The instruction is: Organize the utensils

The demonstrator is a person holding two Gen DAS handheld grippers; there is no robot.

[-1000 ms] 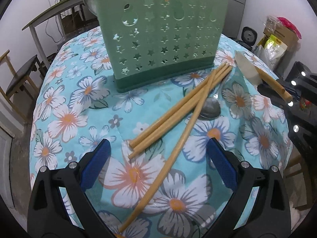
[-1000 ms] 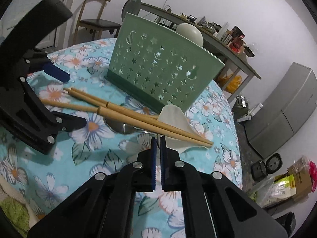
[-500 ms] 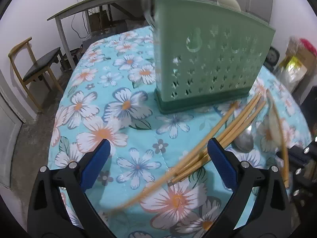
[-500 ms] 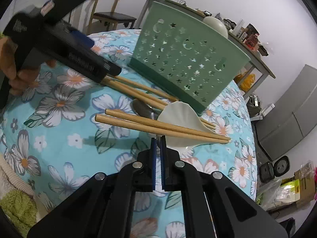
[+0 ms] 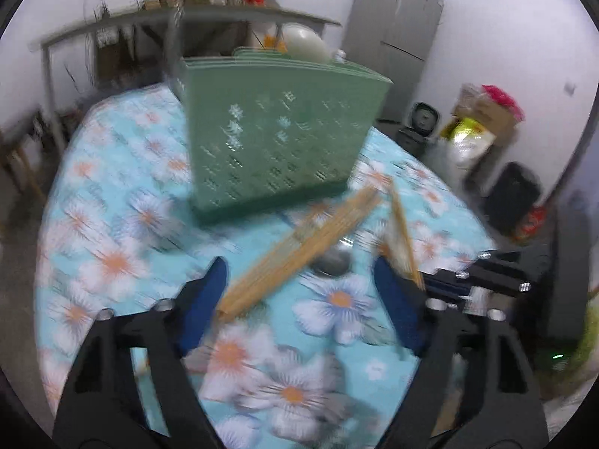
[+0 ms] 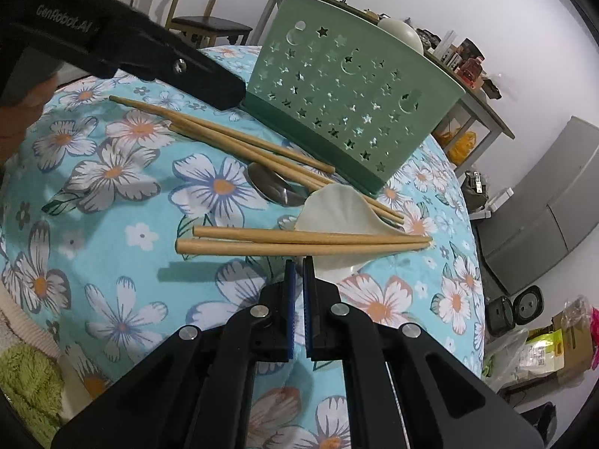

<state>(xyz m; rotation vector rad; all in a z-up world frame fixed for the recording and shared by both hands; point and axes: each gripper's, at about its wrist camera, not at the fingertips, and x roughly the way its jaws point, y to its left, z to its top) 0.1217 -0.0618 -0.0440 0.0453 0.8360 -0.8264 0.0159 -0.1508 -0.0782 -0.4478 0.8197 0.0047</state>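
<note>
left view motion-blurred; right view sharp, evenly lit, fisheye-warped edges.

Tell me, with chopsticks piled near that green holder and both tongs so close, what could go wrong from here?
1. The left tongs are closing around several chopsticks at once; some may slip out or scatter.
2. One pair of chopsticks rests across the white spoon, just beyond the shut right tongs; a nudge could roll them off the table edge.
3. Stray chopsticks could knock the metal spoon.

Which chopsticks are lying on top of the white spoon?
The pair of wooden chopsticks nearest the right hand-held gripper; the other chopsticks lie beside the green holder.
</note>
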